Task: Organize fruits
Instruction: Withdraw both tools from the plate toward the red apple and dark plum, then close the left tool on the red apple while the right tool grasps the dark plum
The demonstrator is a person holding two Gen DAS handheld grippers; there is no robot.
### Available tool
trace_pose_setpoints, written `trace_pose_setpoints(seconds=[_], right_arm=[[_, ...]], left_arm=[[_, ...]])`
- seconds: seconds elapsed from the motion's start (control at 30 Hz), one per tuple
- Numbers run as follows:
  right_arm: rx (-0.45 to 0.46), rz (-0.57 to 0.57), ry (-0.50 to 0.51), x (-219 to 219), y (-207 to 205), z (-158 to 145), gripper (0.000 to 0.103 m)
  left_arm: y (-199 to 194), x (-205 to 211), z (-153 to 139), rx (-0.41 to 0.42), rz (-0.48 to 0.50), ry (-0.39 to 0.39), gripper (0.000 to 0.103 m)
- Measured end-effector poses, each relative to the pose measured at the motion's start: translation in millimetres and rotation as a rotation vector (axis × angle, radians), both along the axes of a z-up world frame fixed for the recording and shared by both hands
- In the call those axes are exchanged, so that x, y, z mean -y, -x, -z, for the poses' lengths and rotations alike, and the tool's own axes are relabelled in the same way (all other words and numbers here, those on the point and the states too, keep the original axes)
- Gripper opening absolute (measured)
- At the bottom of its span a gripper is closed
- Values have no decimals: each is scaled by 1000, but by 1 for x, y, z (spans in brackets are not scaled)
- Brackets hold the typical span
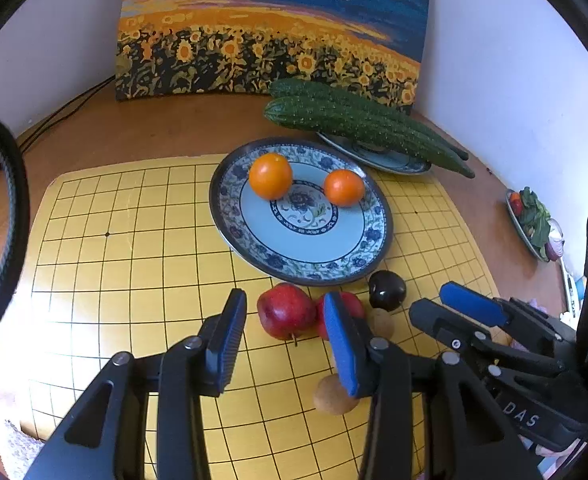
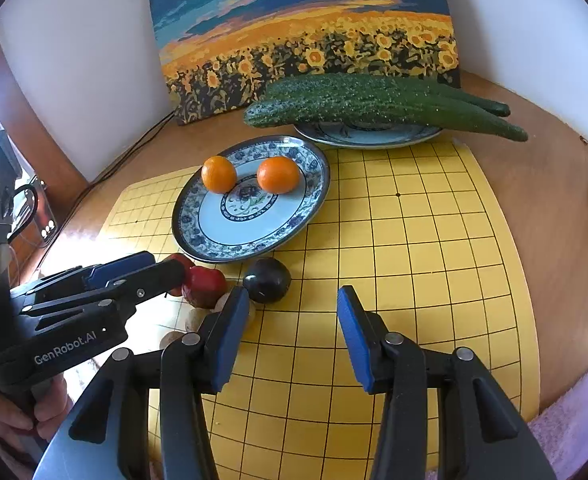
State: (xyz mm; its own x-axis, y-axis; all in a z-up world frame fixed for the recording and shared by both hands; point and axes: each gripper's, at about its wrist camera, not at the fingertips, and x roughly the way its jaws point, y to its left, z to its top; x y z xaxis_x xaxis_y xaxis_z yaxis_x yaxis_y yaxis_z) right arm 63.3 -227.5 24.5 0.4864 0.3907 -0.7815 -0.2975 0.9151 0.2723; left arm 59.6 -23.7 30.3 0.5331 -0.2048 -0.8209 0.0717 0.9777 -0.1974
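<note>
A blue-patterned plate (image 1: 301, 254) (image 2: 214, 236) on the yellow grid mat holds two oranges (image 1: 270, 176) (image 1: 343, 187) (image 2: 218, 174) (image 2: 278, 174). In front of it lie two red apples (image 1: 286, 310) (image 1: 351, 304) (image 2: 206, 284), a dark plum (image 1: 387, 290) (image 2: 266, 280) and small brown fruits (image 1: 331, 396) (image 1: 381, 322). My left gripper (image 1: 288, 334) (image 2: 166, 266) is open, its jaws on either side of the nearer red apple, not closed on it. My right gripper (image 2: 294, 338) (image 1: 437, 304) is open and empty, just right of the plum.
A second plate (image 1: 377, 156) (image 2: 367, 136) behind carries two cucumbers (image 1: 357, 124) (image 2: 373, 100). A sunflower painting (image 1: 270, 28) leans on the wall. A salad plate (image 1: 533, 220) sits at the far right. Cables run along the back left.
</note>
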Motion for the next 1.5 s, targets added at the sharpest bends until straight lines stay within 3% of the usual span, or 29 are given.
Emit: trace_pose_setpoints(seconds=[0.63, 0.67, 0.7, 0.87, 1.27, 1.5], right_arm=[[-6, -1, -7, -3, 2, 2, 47], [-6, -1, -7, -2, 2, 2, 47], [-7, 1, -9, -2, 2, 2, 47], [2, -4, -12, -5, 3, 1, 47], [13, -5, -19, -11, 2, 0, 47], [0, -6, -19, -17, -5, 3, 47]], left_arm=[[1, -6, 3, -11, 2, 100, 38], [2, -6, 3, -9, 2, 97, 37], [2, -6, 3, -8, -2, 85, 28], [2, -8, 4, -7, -2, 99, 28], [13, -9, -11, 59, -18, 27, 28], [14, -15, -10, 53, -40, 32, 27]])
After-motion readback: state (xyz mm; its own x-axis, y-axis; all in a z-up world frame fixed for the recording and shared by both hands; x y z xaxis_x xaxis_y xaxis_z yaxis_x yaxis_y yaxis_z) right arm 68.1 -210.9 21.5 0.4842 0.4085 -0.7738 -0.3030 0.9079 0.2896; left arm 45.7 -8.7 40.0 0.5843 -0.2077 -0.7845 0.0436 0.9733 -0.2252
